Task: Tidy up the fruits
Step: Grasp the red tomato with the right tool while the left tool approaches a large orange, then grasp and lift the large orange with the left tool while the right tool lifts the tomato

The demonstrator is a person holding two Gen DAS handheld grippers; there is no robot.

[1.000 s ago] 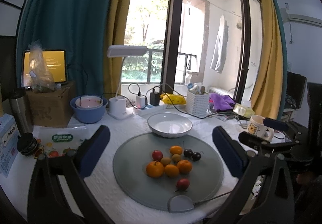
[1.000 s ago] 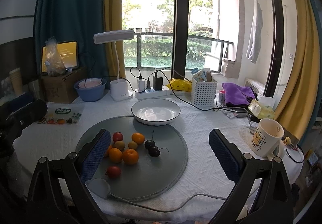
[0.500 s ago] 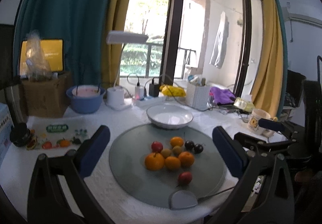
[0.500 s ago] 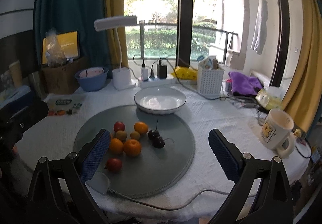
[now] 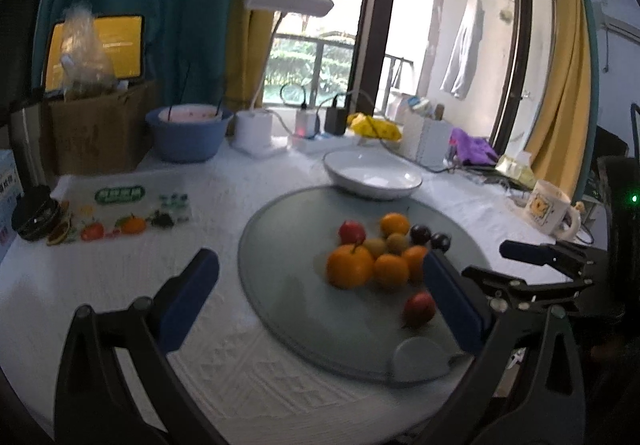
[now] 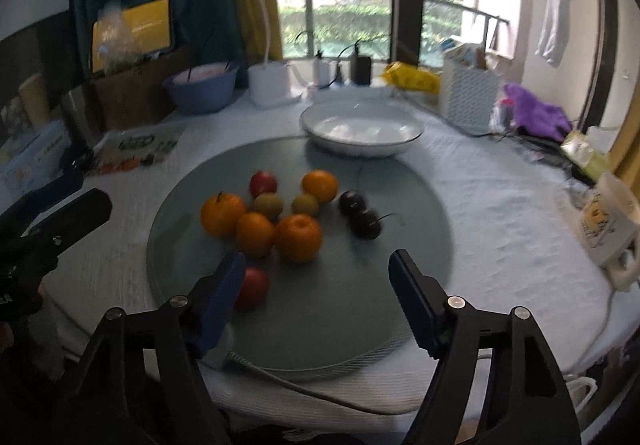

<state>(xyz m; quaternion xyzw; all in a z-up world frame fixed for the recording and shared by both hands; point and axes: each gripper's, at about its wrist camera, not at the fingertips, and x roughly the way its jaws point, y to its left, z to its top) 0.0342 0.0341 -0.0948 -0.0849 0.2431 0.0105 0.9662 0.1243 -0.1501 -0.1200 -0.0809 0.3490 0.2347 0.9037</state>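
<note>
Several small fruits lie clustered on a round grey mat (image 5: 288,285) (image 6: 360,285): oranges (image 5: 349,266) (image 6: 298,238), two red fruits (image 5: 419,309) (image 6: 251,288), two green-yellow ones (image 6: 267,205) and two dark cherries (image 6: 365,223). An empty white bowl (image 5: 372,174) (image 6: 362,129) stands at the mat's far edge. My left gripper (image 5: 320,291) is open and empty above the mat's left part. My right gripper (image 6: 316,285) is open and empty, low over the mat's near side, just short of the fruits. Each gripper shows at the edge of the other's view.
Behind the bowl stand a blue bowl (image 5: 188,133), a white desk lamp (image 5: 256,133), a power strip with cables, a white basket (image 6: 470,93) and a cardboard box (image 5: 100,129). A cartoon mug (image 6: 608,221) stands at the right. A printed fruit sheet (image 5: 120,201) lies left.
Both grippers have moved forward and down towards the fruits, so the mat and fruits look larger. The left view has swung right of the fruit cluster. Both stay open.
</note>
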